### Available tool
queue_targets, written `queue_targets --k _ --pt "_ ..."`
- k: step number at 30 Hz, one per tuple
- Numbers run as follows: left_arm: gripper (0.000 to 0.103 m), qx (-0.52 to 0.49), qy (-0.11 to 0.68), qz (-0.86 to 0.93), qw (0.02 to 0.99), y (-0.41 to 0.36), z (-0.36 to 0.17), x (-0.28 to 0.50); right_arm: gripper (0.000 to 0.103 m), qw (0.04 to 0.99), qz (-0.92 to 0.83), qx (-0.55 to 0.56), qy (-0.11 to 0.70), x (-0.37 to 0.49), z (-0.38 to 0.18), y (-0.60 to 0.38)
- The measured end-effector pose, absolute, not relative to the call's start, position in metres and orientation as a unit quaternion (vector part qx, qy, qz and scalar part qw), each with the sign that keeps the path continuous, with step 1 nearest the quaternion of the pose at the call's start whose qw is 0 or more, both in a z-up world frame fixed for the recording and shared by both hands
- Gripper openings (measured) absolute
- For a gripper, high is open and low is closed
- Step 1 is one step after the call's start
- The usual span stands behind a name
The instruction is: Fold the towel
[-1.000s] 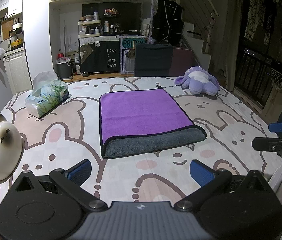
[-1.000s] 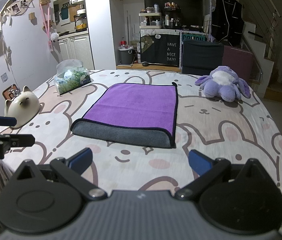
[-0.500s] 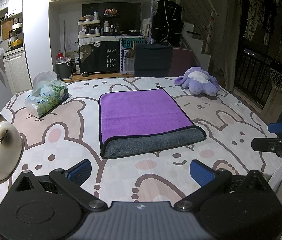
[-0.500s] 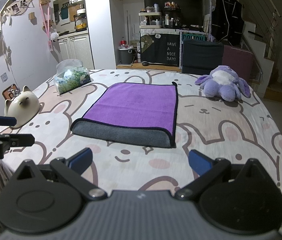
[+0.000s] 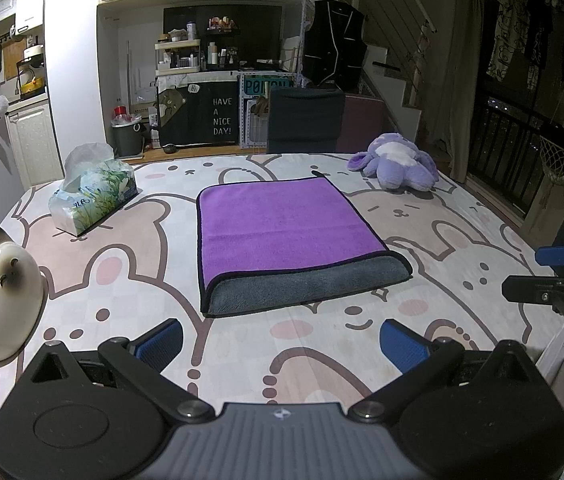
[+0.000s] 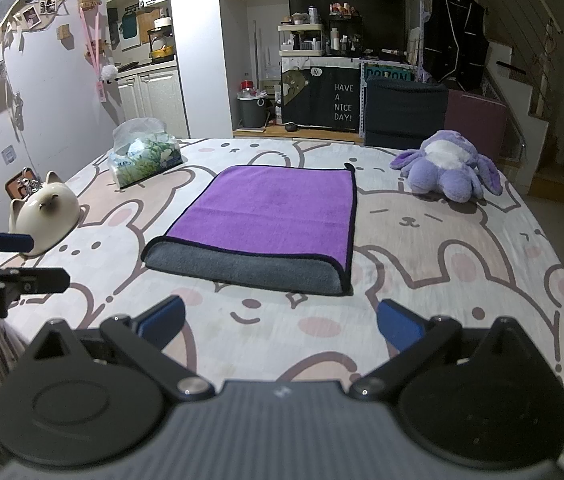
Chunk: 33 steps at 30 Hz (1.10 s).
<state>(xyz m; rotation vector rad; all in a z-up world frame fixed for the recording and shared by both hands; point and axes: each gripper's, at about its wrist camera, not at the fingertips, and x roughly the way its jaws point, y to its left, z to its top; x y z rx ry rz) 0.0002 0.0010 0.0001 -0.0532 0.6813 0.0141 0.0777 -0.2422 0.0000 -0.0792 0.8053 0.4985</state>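
A purple towel (image 5: 286, 224) with a grey underside lies folded flat on the bunny-print table, its grey fold edge (image 5: 306, 286) toward me. It also shows in the right wrist view (image 6: 270, 216). My left gripper (image 5: 281, 340) is open and empty, held back near the table's front edge, short of the towel. My right gripper (image 6: 280, 322) is open and empty, also short of the towel. The right gripper shows at the right edge of the left wrist view (image 5: 558, 276), and the left gripper at the left edge of the right wrist view (image 6: 10, 260).
A tissue pack (image 5: 92, 196) and a white cat figurine (image 5: 0, 296) stand on the left of the table (image 5: 462, 220). A purple plush toy (image 5: 398, 168) lies at the back right. A chair back (image 5: 304, 120) stands behind the table.
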Motion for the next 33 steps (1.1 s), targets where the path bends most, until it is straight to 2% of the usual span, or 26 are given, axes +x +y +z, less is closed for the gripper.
queue_targets --k 13,18,33 --pt "0.103 -0.026 0.332 0.009 0.943 0.001 0.000 0.000 0.103 0.889 0.240 -0.038 0.388 0.079 0.001 -0.243" --pt "0.103 -0.018 0.330 0.013 0.944 -0.022 0.000 0.004 0.103 0.890 0.243 -0.039 0.383 0.075 0.001 -0.246" --pt "0.103 -0.029 0.304 0.028 0.952 -0.004 0.019 0.002 0.103 0.899 0.243 -0.034 0.362 0.076 0.008 -0.245"
